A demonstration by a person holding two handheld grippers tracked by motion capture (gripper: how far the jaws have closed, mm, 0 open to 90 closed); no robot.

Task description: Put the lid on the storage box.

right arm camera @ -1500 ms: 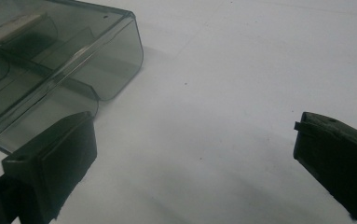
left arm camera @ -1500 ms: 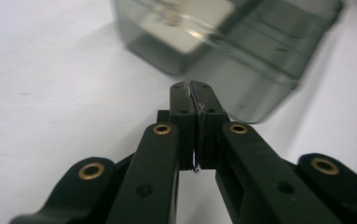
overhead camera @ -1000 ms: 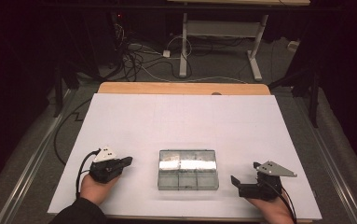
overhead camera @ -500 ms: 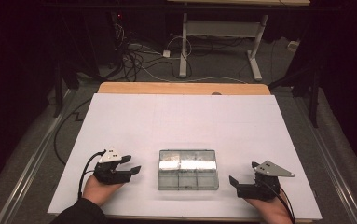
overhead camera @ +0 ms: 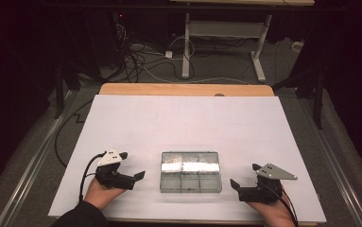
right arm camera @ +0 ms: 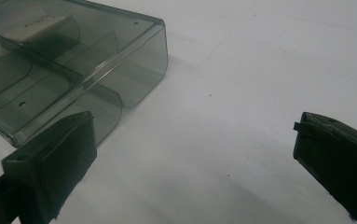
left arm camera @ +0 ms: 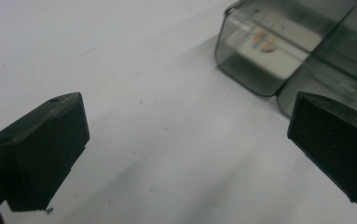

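Note:
A smoky clear plastic compartment box (overhead camera: 190,171) lies closed on the white table cover, near the front edge and midway between the two hands. Its dividers and a pale label show in the left gripper view (left arm camera: 269,42) and the right gripper view (right arm camera: 73,60). My left gripper (overhead camera: 132,165) rests on the cover a short way left of the box and points at it. Its jaws have just been opening and now stand wide apart (left arm camera: 185,121) with only bare cover between them. My right gripper (overhead camera: 243,175) sits just right of the box, open (right arm camera: 195,135) and holding nothing.
The white cover (overhead camera: 183,123) stretches far behind the box to a wooden table edge (overhead camera: 183,89). Beyond it, on the dark floor, lie cables (overhead camera: 136,56) and the white legs of another desk (overhead camera: 186,47). A black cable (overhead camera: 86,172) trails from the left gripper.
The left gripper's jaws went from shut to wide open, and the hand shifted slightly toward the box. The right gripper and the box kept still.

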